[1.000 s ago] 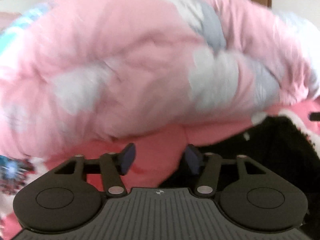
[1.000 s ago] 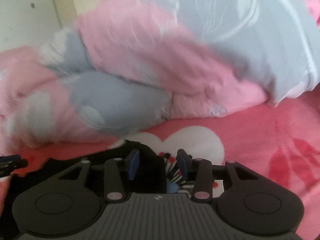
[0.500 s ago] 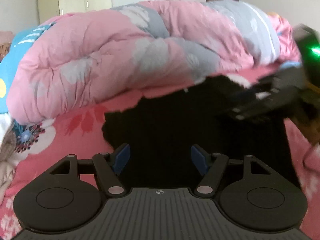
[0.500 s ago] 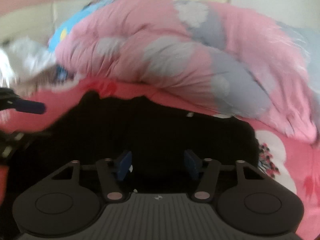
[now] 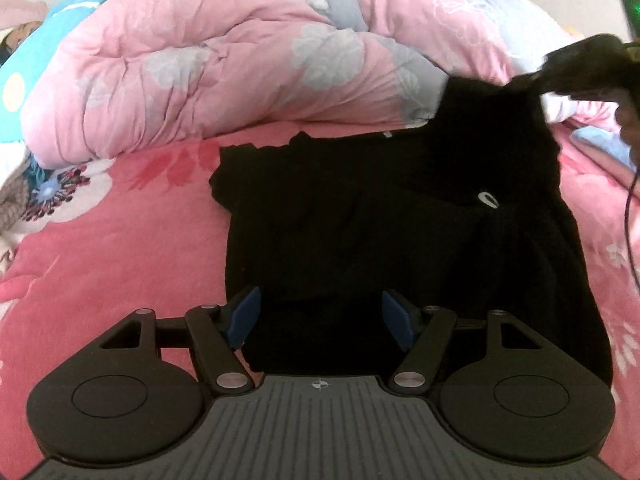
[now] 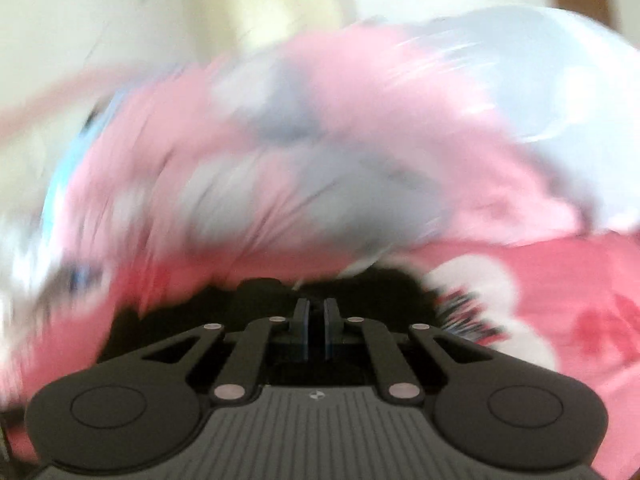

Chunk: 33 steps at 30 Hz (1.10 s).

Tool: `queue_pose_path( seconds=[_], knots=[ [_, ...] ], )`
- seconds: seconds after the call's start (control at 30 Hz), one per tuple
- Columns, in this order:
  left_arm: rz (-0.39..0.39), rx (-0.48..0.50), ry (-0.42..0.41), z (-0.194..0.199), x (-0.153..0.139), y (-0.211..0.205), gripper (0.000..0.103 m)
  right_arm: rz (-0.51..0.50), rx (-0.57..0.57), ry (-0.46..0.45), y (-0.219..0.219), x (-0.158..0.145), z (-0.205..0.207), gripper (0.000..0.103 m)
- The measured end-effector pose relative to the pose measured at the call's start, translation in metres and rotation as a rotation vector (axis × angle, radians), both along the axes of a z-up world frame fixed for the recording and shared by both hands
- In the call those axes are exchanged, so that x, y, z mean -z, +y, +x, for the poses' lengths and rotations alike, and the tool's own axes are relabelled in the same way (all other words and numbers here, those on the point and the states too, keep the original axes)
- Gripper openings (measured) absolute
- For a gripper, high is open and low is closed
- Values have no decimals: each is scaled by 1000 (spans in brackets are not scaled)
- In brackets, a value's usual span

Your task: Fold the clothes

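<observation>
Holding my left gripper (image 5: 320, 322) with its jaws spread wide and nothing between them, I hover it over the near edge of the one black garment (image 5: 360, 240). My right gripper (image 6: 316, 330) has just snapped its jaws nearly together; dark cloth sits at the tips, and the left view shows a corner of the garment pulled up toward it at the far right, though the blur there stops me seeing the pads on the fabric. I count two grippers, one garment with one small white mark (image 5: 489, 199), and one rolled pink-and-grey quilt (image 5: 224, 60) behind it. It all lies on a pink flowered bedsheet (image 5: 120, 248). Pale walls (image 6: 100, 12) stand beyond.
</observation>
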<state>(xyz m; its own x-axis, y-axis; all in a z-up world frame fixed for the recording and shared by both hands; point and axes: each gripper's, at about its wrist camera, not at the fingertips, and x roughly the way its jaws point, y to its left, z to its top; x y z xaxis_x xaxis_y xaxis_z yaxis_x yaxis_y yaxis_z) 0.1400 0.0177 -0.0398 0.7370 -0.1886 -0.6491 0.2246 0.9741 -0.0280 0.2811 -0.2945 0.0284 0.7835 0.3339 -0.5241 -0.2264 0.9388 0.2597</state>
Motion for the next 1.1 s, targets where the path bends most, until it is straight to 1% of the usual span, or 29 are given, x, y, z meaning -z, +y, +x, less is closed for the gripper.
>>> queue_pose_path(
  seconds=[0.1,0.2,0.3,0.37,0.4,0.43,0.47,0.6,0.63,0.7,0.73,0.77,0.8,0.83,0.87,0.97,1.03,1.07,1.1],
  knots=[
    [13,-8,6,-1,-1,0,67,135,174,-23,-58,-11,7,6],
    [16,-15,12,-2,-3,2,67,280,313,1,-114,-2,6,6],
    [18,-25,8,-3,-6,4,67,377,406,120,-150,32,11,7],
    [15,-37,16,-2,-7,6,67,382,476,256,-162,62,15,10],
    [12,-42,22,-1,-8,7,66,383,500,307,-166,74,13,14],
    [13,-45,26,0,-9,7,65,408,518,334,-170,83,8,19],
    [17,-45,27,0,-11,7,65,435,536,359,-174,93,3,19],
    [36,-47,-3,2,-19,7,65,469,546,227,-167,71,-40,32],
    [35,-50,-9,3,-21,6,65,440,556,170,-162,59,-52,36],
    [23,-53,-15,6,-25,4,65,384,565,71,-149,37,-77,39],
    [16,-54,-16,9,-25,3,65,370,549,41,-140,28,-84,39],
    [12,-54,-13,13,-25,1,63,368,505,29,-131,23,-89,39],
    [14,-53,-8,17,-24,-2,59,367,459,18,-121,19,-93,39],
    [20,-54,0,23,-23,-4,54,367,390,36,-109,18,-94,40],
    [32,-59,4,27,-21,-7,53,373,307,73,-94,22,-93,40],
    [84,-107,17,38,-14,-10,50,420,119,192,-47,50,-86,40],
    [61,-140,44,38,-15,-5,50,444,22,258,-22,69,-83,40],
    [39,-150,54,36,-16,0,50,448,-10,271,-12,78,-83,40],
    [12,-157,61,33,-19,5,51,441,-13,270,-6,85,-85,40]
  ],
)
